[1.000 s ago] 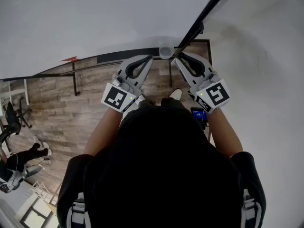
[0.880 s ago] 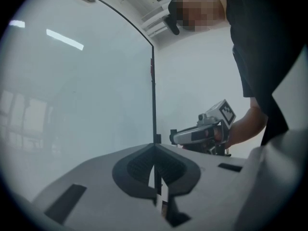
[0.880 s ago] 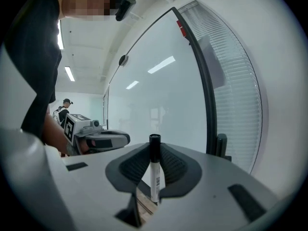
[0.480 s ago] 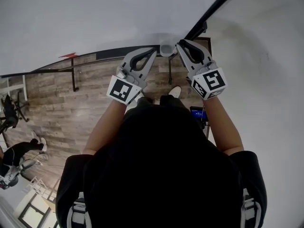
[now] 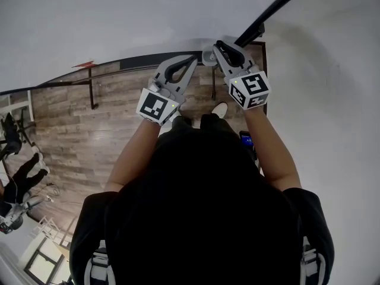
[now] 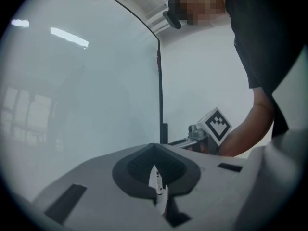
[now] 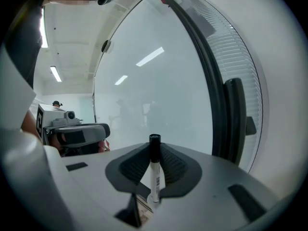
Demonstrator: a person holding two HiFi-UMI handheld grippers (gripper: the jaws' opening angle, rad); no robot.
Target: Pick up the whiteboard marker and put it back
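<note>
Right tool (image 5: 217, 44) has slid up-frame, clamped on the upright whiteboard marker (image 7: 154, 170); left tool (image 5: 192, 59) pinches another marker (image 6: 157, 183).

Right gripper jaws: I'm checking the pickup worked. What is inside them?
A whiteboard marker stands upright, gripped between the pads of the right gripper, black cap up. Its tip is covered by the cap.

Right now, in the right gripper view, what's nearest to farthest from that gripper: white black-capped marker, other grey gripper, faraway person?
1. White black-capped marker: held in the right gripper's jaws.
2. Grey left gripper: beside it, left.
3. Person: far back, left.
</note>
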